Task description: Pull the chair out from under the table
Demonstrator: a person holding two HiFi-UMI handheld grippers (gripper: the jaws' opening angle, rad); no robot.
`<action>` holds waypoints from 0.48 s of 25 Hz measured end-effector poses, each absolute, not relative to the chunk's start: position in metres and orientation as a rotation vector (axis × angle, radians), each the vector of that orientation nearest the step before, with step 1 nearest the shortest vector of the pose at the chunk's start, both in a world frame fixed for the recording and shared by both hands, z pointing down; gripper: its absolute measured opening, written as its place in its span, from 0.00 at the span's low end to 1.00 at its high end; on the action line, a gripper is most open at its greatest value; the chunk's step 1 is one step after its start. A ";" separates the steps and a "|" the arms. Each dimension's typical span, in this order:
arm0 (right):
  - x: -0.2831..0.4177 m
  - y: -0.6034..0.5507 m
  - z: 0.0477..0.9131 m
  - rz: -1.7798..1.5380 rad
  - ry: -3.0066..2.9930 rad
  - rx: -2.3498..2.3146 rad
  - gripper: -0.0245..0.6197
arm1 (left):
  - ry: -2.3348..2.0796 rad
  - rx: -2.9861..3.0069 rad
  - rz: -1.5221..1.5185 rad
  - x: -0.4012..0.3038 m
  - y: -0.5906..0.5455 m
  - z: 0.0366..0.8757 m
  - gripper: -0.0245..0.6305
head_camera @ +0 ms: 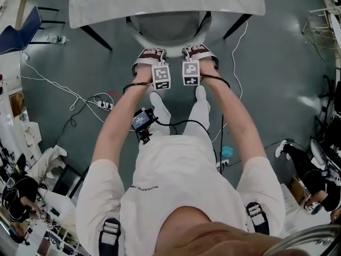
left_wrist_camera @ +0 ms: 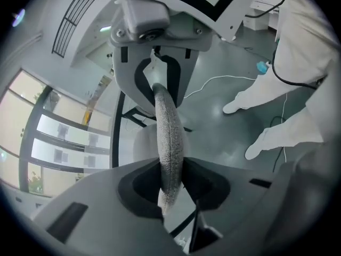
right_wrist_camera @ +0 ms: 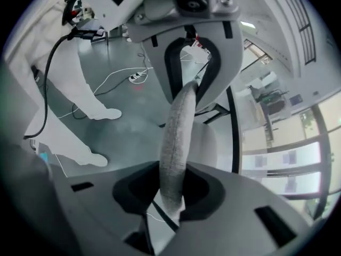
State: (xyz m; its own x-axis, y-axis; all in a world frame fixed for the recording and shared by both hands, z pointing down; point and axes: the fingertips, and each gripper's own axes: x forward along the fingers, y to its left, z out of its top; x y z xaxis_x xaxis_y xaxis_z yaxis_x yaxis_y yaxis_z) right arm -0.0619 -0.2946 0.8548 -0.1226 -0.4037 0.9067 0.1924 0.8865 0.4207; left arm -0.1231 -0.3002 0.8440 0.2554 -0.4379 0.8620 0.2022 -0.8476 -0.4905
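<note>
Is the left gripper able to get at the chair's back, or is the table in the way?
Probably yes: the left gripper is clamped on the chair's back, which sticks out clear of the table.

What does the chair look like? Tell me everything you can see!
The chair is grey, with a curved back covered in woolly-looking fabric with a stitched seam. It stands upright, its seat tucked under the white table. The left tongs and right tongs each pinch the back's top rim, side by side.
</note>
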 end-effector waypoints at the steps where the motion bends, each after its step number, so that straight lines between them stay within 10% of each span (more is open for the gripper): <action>1: -0.062 -0.295 0.854 -0.511 -1.615 0.174 0.20 | 0.216 -2.013 -1.638 -0.123 -0.300 0.844 0.19; 12: -0.063 -0.287 0.849 -0.479 -1.612 0.182 0.17 | 0.223 -2.020 -1.657 -0.124 -0.292 0.839 0.17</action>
State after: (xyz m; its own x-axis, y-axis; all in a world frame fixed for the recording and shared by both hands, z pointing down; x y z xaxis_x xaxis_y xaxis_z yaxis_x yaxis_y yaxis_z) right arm -0.0628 -0.2875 0.8487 -0.1073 -0.3958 0.9120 0.1662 0.8973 0.4090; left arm -0.1235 -0.2919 0.8390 0.2404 -0.4359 0.8673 0.1914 -0.8546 -0.4827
